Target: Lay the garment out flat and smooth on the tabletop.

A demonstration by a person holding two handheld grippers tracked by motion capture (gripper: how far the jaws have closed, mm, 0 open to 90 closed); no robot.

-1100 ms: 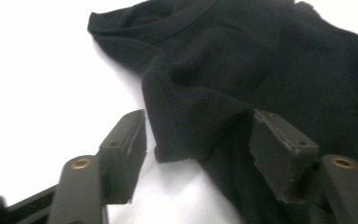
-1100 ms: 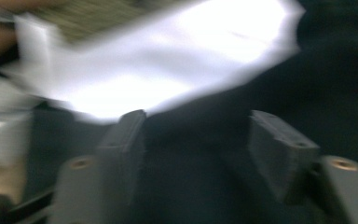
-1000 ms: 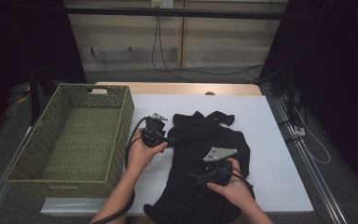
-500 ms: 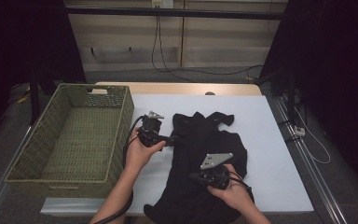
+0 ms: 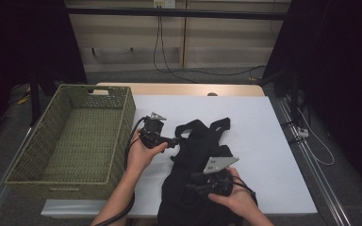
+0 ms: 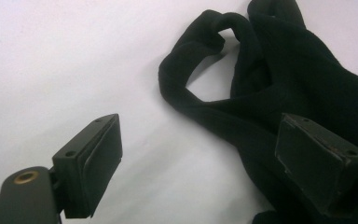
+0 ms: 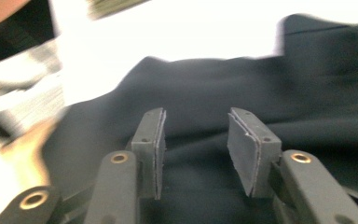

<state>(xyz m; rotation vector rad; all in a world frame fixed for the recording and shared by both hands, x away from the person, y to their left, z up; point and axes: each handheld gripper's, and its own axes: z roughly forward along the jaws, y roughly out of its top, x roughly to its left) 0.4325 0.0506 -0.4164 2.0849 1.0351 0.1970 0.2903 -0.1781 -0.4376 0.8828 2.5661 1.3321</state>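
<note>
A black garment (image 5: pixel 202 141) lies crumpled on the white table, its straps looping at the far end. My left gripper (image 5: pixel 173 141) rests at the garment's left edge. Its jaws have just been opening and now stand wide open (image 6: pixel 205 158), one pad over bare table and the other over the black cloth (image 6: pixel 279 93), with nothing pressed between them. My right gripper (image 5: pixel 191 184) hovers over the near part of the garment. Its jaws have just been opening and stand apart (image 7: pixel 196 149), and the dark fabric (image 7: pixel 205 84) lies beyond them, not pinched.
A green woven basket (image 5: pixel 122 122) stands at the left of the table, right beside my left hand. The white tabletop (image 5: pixel 273 141) stretches bare to the right of the garment. Cables run along the table's right side.
My right hand has shifted a little toward the near left over the garment. The left hand has stayed where it was.
</note>
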